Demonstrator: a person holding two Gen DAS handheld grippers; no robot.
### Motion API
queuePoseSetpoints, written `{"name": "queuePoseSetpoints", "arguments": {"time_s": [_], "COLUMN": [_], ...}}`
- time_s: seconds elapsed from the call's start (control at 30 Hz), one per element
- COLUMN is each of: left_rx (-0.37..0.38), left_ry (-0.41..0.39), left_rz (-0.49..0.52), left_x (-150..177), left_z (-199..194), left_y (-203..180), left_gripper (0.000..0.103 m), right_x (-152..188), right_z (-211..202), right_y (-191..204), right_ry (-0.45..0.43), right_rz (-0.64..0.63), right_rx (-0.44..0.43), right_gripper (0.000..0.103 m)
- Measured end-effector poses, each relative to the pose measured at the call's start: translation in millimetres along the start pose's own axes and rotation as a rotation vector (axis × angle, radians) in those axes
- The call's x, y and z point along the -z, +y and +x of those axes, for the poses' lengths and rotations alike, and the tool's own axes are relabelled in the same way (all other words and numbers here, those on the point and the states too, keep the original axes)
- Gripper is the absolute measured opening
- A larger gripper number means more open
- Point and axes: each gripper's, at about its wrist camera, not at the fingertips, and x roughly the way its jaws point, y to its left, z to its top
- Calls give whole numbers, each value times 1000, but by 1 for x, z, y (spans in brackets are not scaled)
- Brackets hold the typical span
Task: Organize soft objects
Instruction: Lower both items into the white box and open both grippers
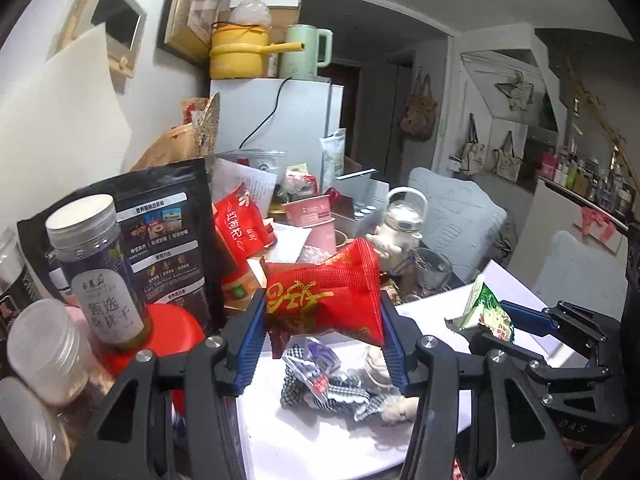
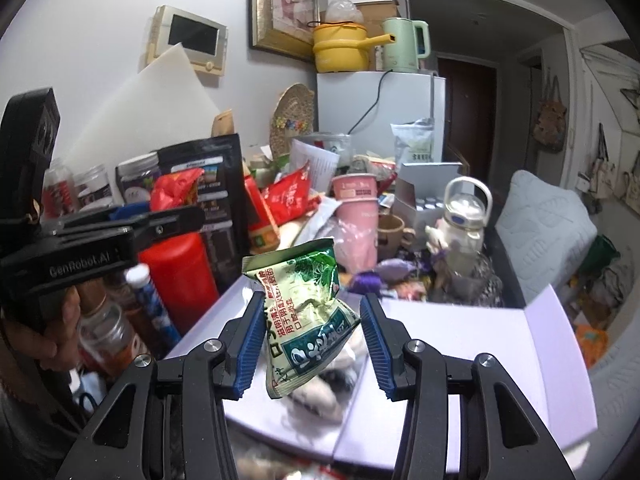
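My left gripper (image 1: 322, 330) is shut on a red snack bag (image 1: 324, 296) with gold lettering, held above an open white box (image 1: 272, 432). In the box lie a checked fabric piece (image 1: 320, 394) and a small plush item (image 1: 394, 408). My right gripper (image 2: 312, 340) has its jaws apart, and a green and cream packet (image 2: 308, 312) sits between them against the left finger, over the same white box (image 2: 480, 340). The right gripper also shows in the left wrist view (image 1: 516, 320), with the green packet (image 1: 482, 312) in it. The left gripper shows at the left of the right wrist view (image 2: 160, 216), with the red bag (image 2: 176, 190).
The table is crowded: a black pouch (image 1: 168, 240), a labelled jar (image 1: 100, 264), a red container (image 1: 176, 332), another red bag (image 1: 240, 224), pink cups (image 2: 356, 208), a white bottle (image 2: 464, 216). A white fridge (image 2: 380, 108) stands behind, a grey cushion (image 2: 544, 232) at the right.
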Motion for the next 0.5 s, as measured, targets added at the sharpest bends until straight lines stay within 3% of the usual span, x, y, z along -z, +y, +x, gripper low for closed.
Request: {"name": "queuePoseSetpoints", "arguments": {"time_s": [0.2,0.5], "left_rx": [-52,-63], "left_ry": [18,100], "left_rz": [-3,-50], "left_x": [-5,9], "left_z": [20,53], "left_y": [7,13], "left_gripper": [51,51], "right_x": [-17,-18], "right_z": [22,60], "right_y": [-3,-16], "right_ry": [-17,29], "right_rz": [8,56], "right_rx": [-16,-59], "right_gripper": [47,47]}}
